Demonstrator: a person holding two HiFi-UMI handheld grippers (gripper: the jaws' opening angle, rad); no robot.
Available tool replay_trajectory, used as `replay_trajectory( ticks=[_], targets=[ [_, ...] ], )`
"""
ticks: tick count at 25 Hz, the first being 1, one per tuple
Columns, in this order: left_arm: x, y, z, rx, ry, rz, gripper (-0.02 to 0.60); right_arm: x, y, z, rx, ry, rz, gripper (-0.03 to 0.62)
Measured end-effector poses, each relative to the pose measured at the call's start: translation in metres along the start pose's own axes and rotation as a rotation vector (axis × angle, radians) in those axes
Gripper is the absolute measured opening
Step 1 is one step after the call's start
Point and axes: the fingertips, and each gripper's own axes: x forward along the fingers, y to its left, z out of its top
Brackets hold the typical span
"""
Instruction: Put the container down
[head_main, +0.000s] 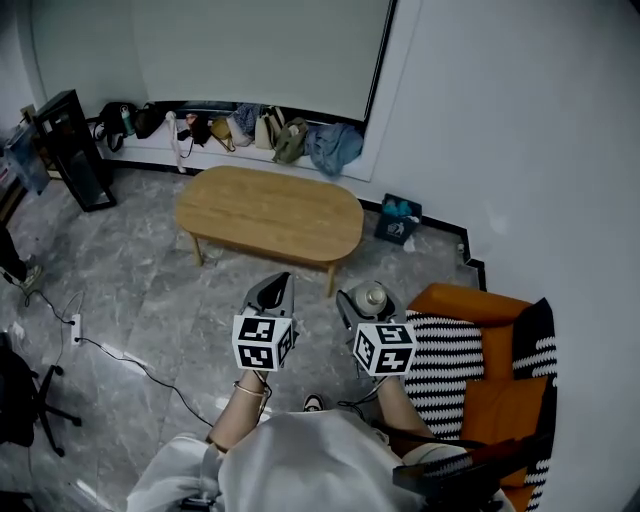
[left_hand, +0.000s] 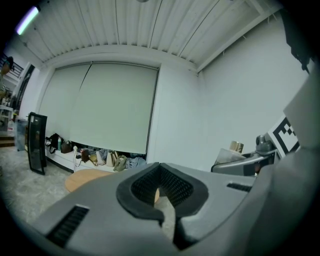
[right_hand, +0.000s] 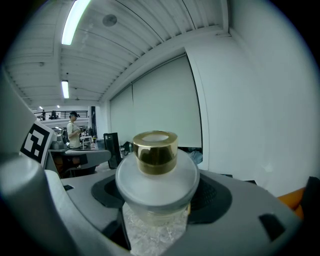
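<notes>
Between the jaws of the right gripper (right_hand: 161, 194), the container (right_hand: 157, 172) is lost from sight below its frosted shoulder. Beyond the left gripper (left_hand: 161, 175), its closed jaws mask most of the wooden table (left_hand: 82, 179).

We find ourselves in an office lounge: grey stone floor (head_main: 130, 290), a low table (head_main: 270, 213), an orange armchair (head_main: 465, 300), bags (head_main: 250, 128) on a ledge (head_main: 150, 152) under a wide blind (head_main: 250, 50), and strip lights (right_hand: 75, 20) overhead.

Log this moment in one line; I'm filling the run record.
right tool: shut on container | left tool: shut, nothing held | container: not yet down | wooden table: ahead
</notes>
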Motion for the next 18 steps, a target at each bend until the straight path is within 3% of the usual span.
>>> replay_trajectory(
  ticks=[9, 18],
  targets=[
    [0.072, -0.015, 0.017, 0.034, -0.003, 0.0, 0.009, 0.042, -0.058, 0.019, 0.01, -0.006, 0.021, 0.342],
    [0.116, -0.01, 0.017, 0.051, 0.022, 0.011, 0.008, 0.079, -0.089, 0.021, 0.042, 0.003, 0.043, 0.342]
  ],
)
